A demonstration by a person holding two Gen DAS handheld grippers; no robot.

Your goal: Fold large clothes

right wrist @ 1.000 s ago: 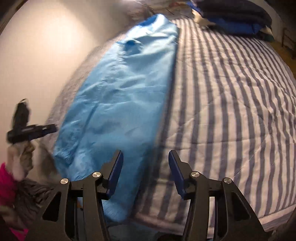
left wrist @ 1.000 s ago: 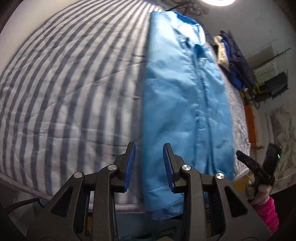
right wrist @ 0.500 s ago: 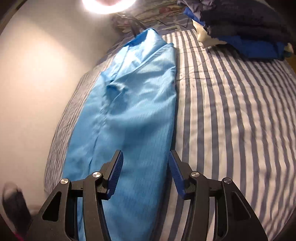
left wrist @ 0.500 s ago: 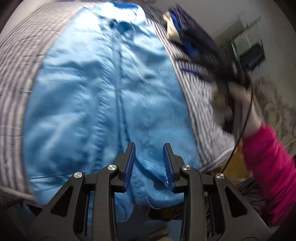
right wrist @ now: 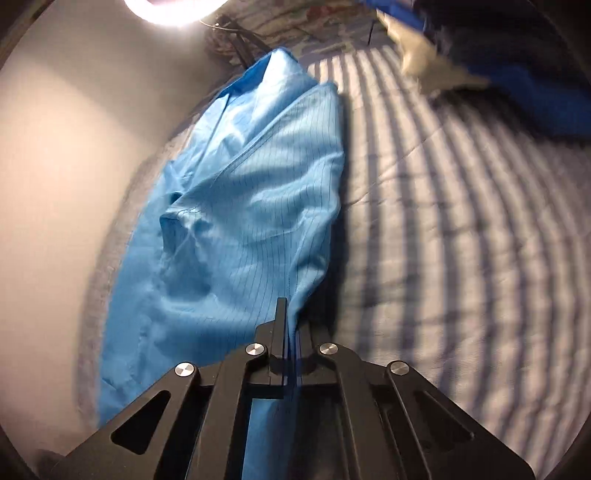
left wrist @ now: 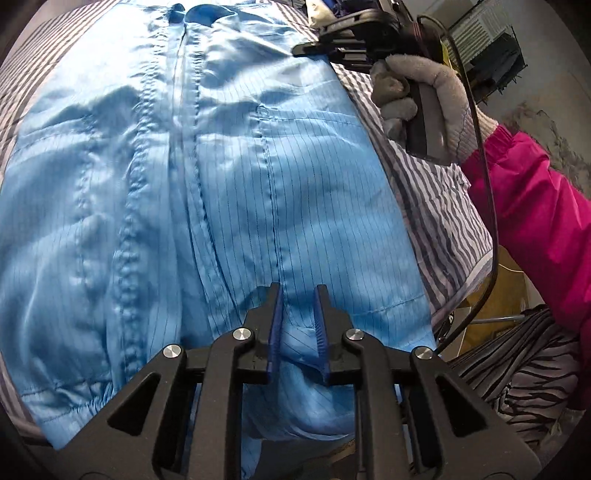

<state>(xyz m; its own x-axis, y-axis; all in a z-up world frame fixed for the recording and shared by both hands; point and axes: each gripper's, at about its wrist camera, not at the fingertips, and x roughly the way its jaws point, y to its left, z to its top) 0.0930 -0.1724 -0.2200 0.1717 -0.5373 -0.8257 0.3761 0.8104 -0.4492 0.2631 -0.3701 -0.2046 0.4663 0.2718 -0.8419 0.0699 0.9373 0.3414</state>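
Note:
A large light-blue garment [left wrist: 229,177] with thin dark pinstripes lies lengthwise on the striped bed, folded narrow. My left gripper [left wrist: 298,295] is over its near hem, jaws narrowed but still apart, with a fold of the blue cloth between the pads. My right gripper [right wrist: 291,314] is shut on the garment's right edge [right wrist: 258,206] and lifts it off the bed. In the left wrist view the right gripper [left wrist: 340,40] shows at the top right, held by a gloved hand with a pink sleeve.
The bed has a blue-and-white striped cover [right wrist: 461,221]. A pile of dark blue and cream clothes [right wrist: 498,62] lies at the far right. A pale wall [right wrist: 55,184] runs along the bed's left side, with a bright lamp [right wrist: 173,7] above.
Both grippers came down onto the garment. The right gripper closed on its edge and raised it. The left gripper's jaws narrowed around a fold at the hem.

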